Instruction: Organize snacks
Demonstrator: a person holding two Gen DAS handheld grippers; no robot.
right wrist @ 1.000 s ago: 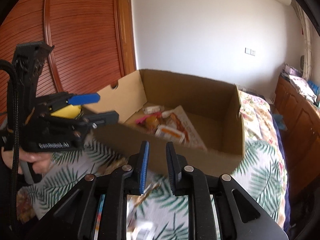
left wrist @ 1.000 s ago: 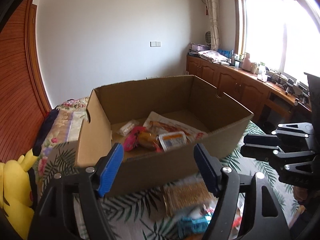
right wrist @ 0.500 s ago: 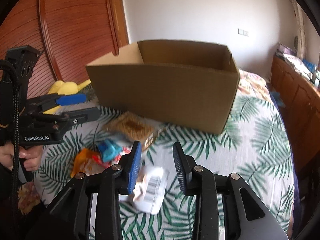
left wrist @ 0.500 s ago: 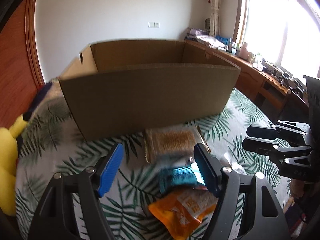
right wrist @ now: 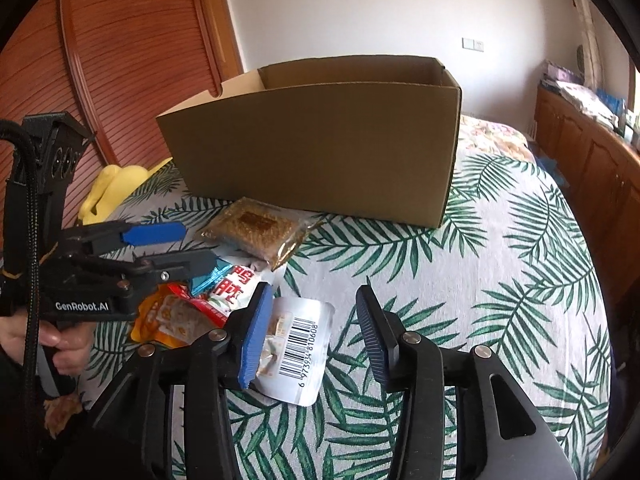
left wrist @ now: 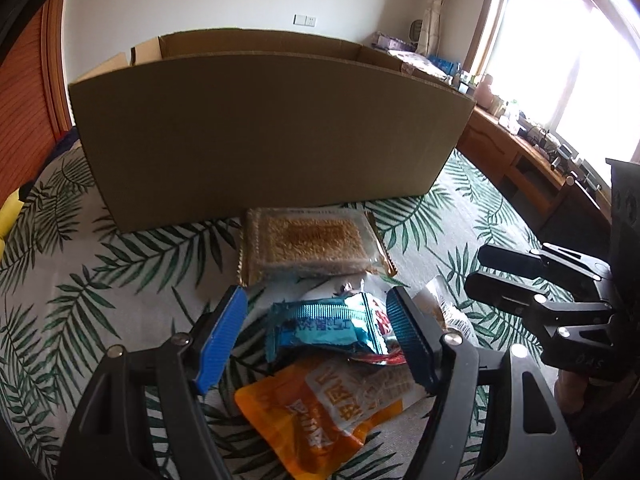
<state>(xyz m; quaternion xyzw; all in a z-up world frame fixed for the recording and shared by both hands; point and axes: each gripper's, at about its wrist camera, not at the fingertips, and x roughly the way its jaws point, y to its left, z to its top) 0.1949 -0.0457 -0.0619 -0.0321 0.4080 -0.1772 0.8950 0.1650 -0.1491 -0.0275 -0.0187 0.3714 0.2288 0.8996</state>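
Observation:
A brown cardboard box point(left wrist: 272, 136) point(right wrist: 316, 152) stands on the leaf-print cloth. In front of it lie a clear-wrapped brown cracker pack point(left wrist: 312, 242) point(right wrist: 256, 228), a blue snack packet point(left wrist: 320, 326), an orange pouch point(left wrist: 324, 412) point(right wrist: 168, 320), a red-and-white packet point(right wrist: 236, 284) and a silver barcode packet point(right wrist: 298, 344). My left gripper point(left wrist: 316, 324) is open, low over the pile, its fingers either side of the blue packet. My right gripper point(right wrist: 314, 328) is open, the barcode packet between its fingers. Each gripper shows in the other's view: the right point(left wrist: 480, 268), the left point(right wrist: 188, 244).
A yellow plush toy point(right wrist: 112, 188) lies at the left by the wooden wardrobe doors point(right wrist: 132, 60). Wooden cabinets point(left wrist: 520, 160) with clutter run under the window at the right. The cloth point(right wrist: 520, 260) to the right of the box carries only its leaf print.
Both grippers have dropped from above the box down to the snack pile in front of it. The right gripper, nearly shut a second ago, has opened wide around the barcode packet.

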